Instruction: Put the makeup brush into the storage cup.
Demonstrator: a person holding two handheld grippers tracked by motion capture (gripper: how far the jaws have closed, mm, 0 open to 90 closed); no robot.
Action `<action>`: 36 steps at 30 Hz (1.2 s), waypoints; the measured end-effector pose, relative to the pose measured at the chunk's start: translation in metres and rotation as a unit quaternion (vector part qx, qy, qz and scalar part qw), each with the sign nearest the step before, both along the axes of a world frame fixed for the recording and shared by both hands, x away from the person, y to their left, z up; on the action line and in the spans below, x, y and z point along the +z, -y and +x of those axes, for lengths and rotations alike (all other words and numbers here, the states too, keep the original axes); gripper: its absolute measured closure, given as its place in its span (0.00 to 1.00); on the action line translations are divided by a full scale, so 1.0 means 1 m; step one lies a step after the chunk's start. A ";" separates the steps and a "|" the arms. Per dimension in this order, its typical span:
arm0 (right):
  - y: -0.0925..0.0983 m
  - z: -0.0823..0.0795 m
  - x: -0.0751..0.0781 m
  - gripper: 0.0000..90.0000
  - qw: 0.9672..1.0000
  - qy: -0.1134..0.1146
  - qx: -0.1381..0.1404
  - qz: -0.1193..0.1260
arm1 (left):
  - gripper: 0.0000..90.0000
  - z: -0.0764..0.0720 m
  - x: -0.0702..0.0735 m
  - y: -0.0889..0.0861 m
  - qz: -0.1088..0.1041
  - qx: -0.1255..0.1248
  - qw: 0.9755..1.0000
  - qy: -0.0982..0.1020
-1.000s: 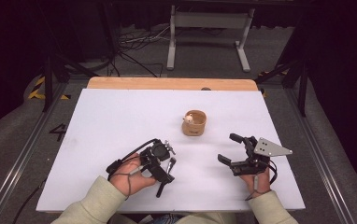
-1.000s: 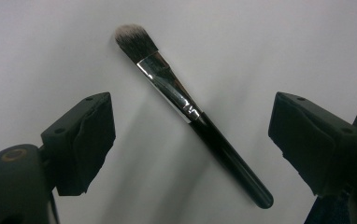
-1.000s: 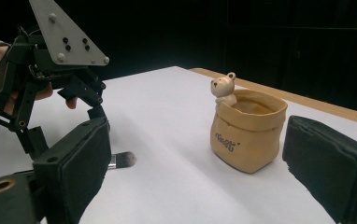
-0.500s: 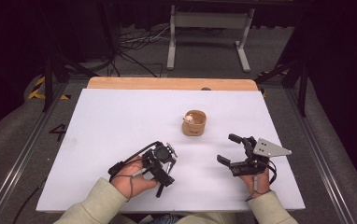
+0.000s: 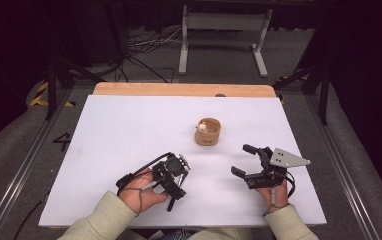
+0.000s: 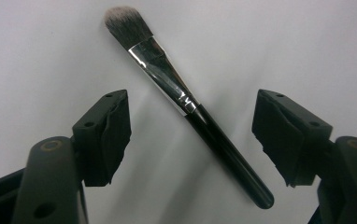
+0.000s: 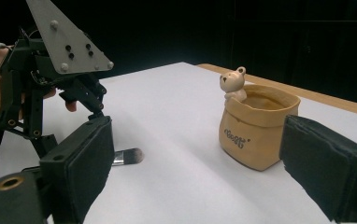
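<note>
both grippers' jaws spread; left gripper (image 5: 171, 187) over black-handled makeup brush (image 6: 188, 105), silver ferrule, grey-tipped bristles; right gripper (image 5: 248, 161) empty.

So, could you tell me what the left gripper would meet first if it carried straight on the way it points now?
Most likely the makeup brush: it lies flat on the white table between the left gripper's open jaws, untouched by either. How far above the brush the gripper is, I cannot tell.

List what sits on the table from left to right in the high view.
Left gripper → bear-trimmed tan pot → right gripper, its grey plate farthest right.
</note>
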State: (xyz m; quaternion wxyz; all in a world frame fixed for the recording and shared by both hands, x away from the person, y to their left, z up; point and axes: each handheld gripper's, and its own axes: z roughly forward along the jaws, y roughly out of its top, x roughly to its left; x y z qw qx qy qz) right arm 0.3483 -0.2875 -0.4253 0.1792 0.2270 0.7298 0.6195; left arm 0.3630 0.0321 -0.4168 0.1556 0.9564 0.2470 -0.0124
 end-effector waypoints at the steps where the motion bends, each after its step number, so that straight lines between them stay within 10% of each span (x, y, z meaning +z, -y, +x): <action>1: 0.000 0.000 0.000 0.12 1.000 -0.001 0.000 0.000 | 0.36 0.000 0.000 0.000 -0.002 0.000 1.000 -0.002; 11: 0.000 0.001 -0.001 0.12 1.000 -0.007 0.002 0.004 | 0.53 0.001 -0.004 0.001 0.005 -0.004 0.999 -0.033; 36: -0.004 0.000 -0.001 0.15 1.000 -0.008 -0.004 -0.017 | 0.83 0.000 -0.006 -0.001 0.036 -0.007 0.999 -0.027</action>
